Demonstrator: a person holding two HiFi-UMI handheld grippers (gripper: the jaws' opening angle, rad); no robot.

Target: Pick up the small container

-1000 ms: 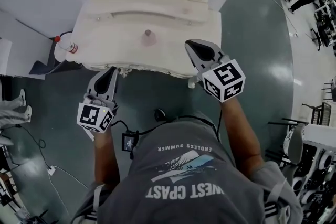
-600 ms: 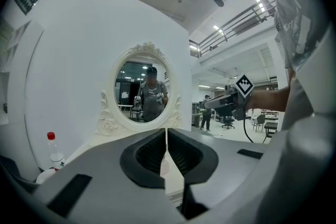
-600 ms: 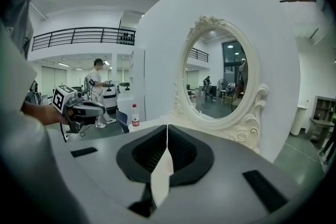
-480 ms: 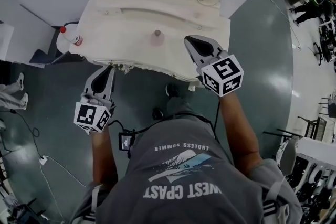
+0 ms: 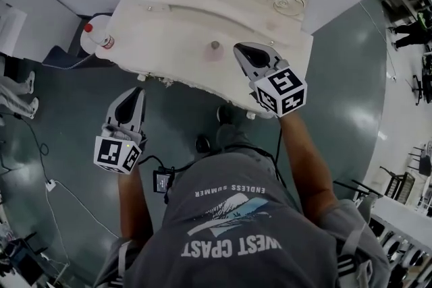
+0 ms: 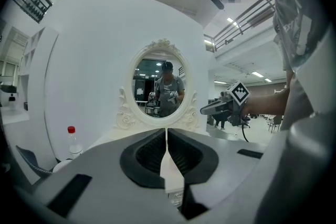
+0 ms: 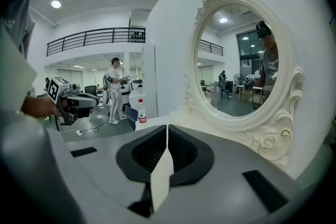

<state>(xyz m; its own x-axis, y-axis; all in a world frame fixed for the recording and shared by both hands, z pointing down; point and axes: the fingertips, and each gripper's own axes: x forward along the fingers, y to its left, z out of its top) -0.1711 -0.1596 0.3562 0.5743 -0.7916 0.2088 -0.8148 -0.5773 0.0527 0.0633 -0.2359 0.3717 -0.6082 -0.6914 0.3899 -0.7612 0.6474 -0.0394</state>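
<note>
At the upper left of the head view, a clear plastic bottle with a red cap (image 5: pixel 96 39) stands beside the white carved worktop (image 5: pixel 162 23). Lower left, the left claw (image 5: pixel 134 94) hangs off the worktop's front edge, over the dark floor. Its jaws are pressed together with nothing between them. Near the middle of the worktop sits the small pale round container with a knob on top (image 5: pixel 214 46), untouched. Just to its right is the right claw (image 5: pixel 239 48), tips near it but apart, jaws likewise closed and empty.

The step in hand looks like the approach, with nothing gripped yet. The next move probably calls for the right claw to spread its jaws and settle around the container.

Only the head view shows the container. Each gripper view shows its own closed jaws plainly, while the claw's body hides the worktop below. The right gripper view adds the oval mirror in a carved white frame (image 7: pixel 239 60).
</note>
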